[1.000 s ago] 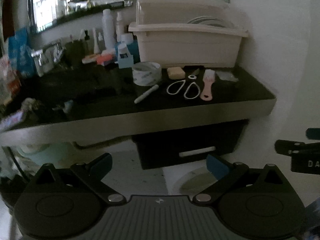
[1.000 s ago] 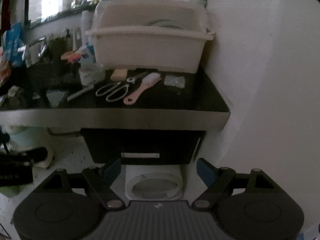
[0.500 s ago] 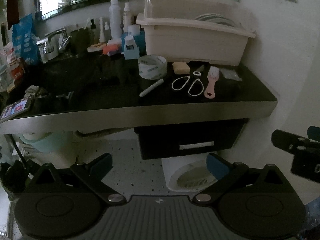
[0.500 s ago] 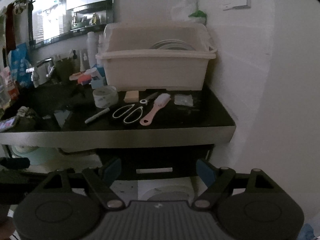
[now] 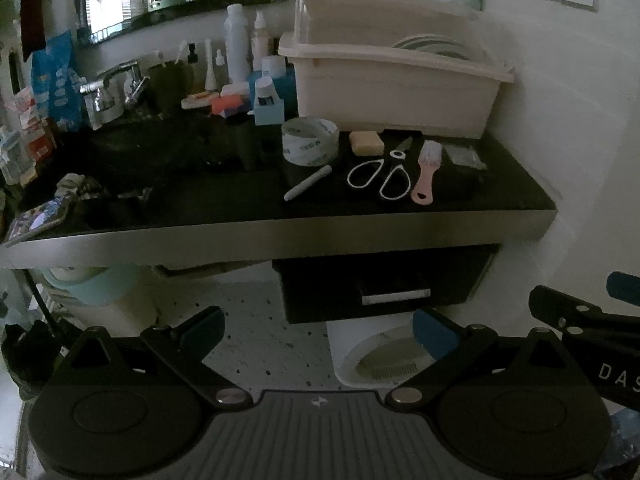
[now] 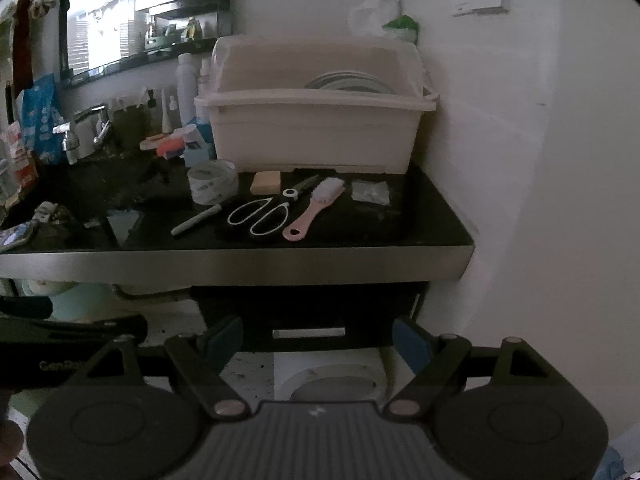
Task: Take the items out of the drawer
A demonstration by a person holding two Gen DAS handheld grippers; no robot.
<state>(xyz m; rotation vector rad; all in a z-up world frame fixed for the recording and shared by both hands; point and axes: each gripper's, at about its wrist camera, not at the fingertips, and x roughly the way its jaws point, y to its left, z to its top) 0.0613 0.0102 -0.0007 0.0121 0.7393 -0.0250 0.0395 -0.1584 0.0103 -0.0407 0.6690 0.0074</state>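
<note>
A black drawer (image 5: 380, 284) with a white handle (image 5: 396, 295) hangs shut under the black countertop (image 5: 500, 196); it also shows in the right wrist view (image 6: 308, 312) with its handle (image 6: 308, 333). My left gripper (image 5: 318, 328) is open and empty, well back from the drawer. My right gripper (image 6: 318, 340) is open and empty, facing the drawer from a distance. On the countertop lie scissors (image 5: 380, 174), a pink brush (image 5: 427, 170), a tape roll (image 5: 309, 141), a pen (image 5: 307, 183) and a soap bar (image 5: 366, 143).
A beige dish rack (image 5: 392, 92) stands at the back right of the counter. Bottles (image 5: 236, 48) and a tap (image 5: 116, 88) are at the left. A white bin (image 5: 384, 356) sits on the floor below the drawer. A wall (image 6: 560, 200) is on the right.
Both grippers have pulled back and tilted up, so the countertop and drawer sit lower and smaller in view. Both stay open and empty.
</note>
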